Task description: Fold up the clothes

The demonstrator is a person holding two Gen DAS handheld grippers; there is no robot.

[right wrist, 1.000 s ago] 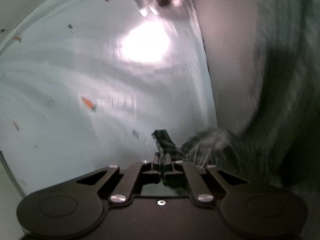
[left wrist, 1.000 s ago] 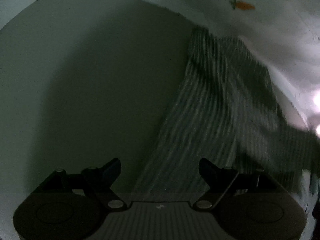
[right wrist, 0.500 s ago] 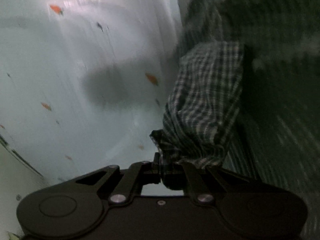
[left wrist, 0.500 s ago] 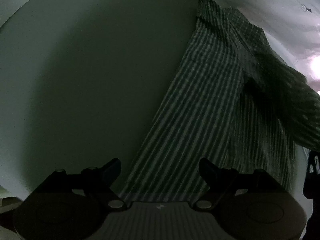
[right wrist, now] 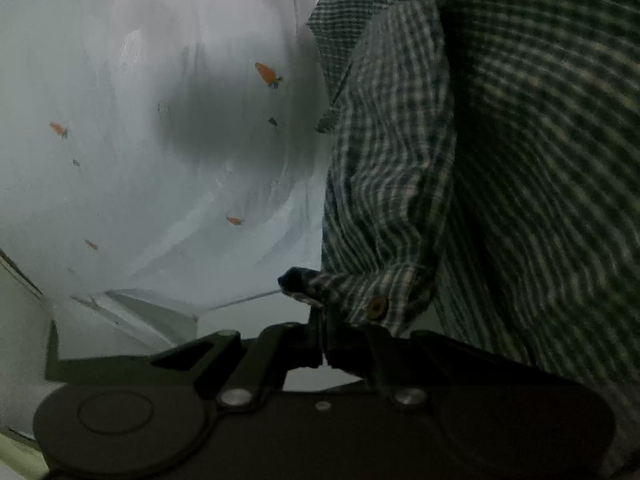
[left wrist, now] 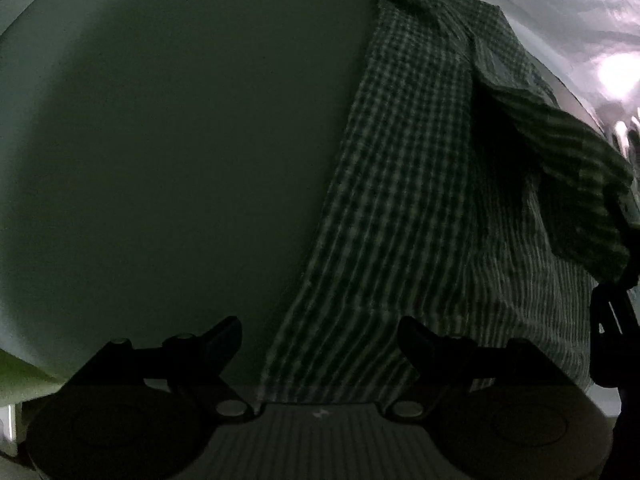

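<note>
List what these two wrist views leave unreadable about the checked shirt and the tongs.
- Checked shirt: left wrist view, right and top edges cut it off; whole outline unknown.
- Sleeve cuff: right wrist view, the shut right tongs cover the pinched part.
- Shirt under the lifted sleeve: left wrist view, deep shadow.
- Left tongs: open, hold nothing; any contact with the cloth unclear.
- Sheet prints: small, blurred.

Dim, murky fisheye views; glare upper right, perhaps slight motion blur.
</note>
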